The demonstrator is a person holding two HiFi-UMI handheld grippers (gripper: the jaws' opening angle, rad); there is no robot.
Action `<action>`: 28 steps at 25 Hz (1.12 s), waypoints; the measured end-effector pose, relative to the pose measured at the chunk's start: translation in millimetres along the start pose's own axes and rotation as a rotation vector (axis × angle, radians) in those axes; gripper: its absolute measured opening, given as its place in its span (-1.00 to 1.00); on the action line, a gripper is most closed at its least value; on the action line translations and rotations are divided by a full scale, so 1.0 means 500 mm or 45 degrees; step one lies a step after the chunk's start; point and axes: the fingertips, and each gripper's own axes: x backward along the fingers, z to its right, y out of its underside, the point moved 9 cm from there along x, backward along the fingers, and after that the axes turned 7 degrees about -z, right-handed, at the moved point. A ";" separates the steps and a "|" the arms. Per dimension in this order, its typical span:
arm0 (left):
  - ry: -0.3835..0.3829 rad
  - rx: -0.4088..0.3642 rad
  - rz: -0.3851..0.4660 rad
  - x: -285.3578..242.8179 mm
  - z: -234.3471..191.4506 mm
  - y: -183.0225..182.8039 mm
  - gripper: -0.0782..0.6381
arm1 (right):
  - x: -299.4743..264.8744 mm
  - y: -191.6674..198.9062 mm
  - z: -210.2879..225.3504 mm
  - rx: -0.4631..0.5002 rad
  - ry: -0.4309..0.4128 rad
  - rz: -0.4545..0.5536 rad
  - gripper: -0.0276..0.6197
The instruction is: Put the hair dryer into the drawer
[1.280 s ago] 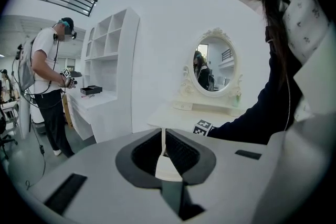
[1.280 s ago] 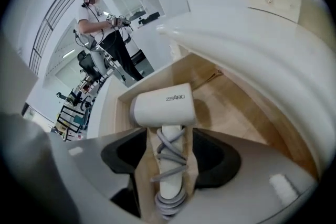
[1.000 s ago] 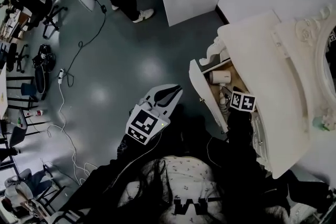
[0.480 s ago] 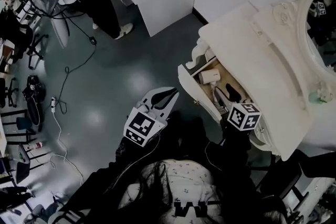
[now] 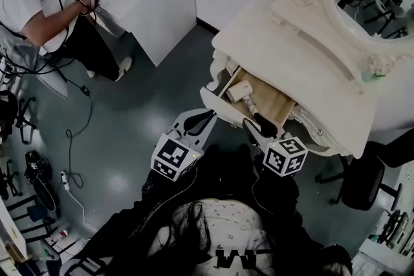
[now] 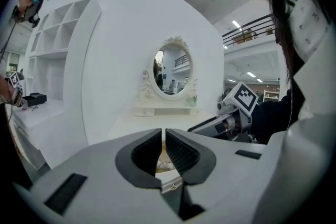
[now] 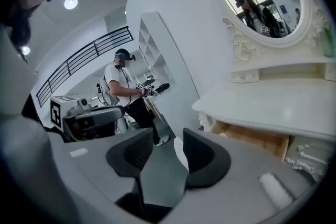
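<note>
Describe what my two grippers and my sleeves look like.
Both the left gripper and the right gripper have pale grey bodies with black, textured fingers. Each carries a white cube printed with black square markers. The sleeves behind them are dark.

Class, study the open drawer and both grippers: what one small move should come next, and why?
Probably press the shut left gripper against the front of the drawer and push it closed. The hair dryer already lies inside it; the right gripper is empty, its jaws have just been closing, nothing between them.
</note>
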 end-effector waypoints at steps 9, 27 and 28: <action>0.178 -0.042 -0.001 -0.043 0.029 -0.007 -0.78 | 0.052 0.043 -0.033 -0.029 0.099 0.012 -0.51; 0.064 -0.027 0.001 -0.019 0.174 0.000 -0.78 | 0.203 0.106 -0.028 0.019 0.067 0.031 -0.81; 0.053 -0.030 -0.002 -0.014 0.197 0.003 -0.78 | 0.219 0.115 -0.029 0.027 0.051 0.034 -0.81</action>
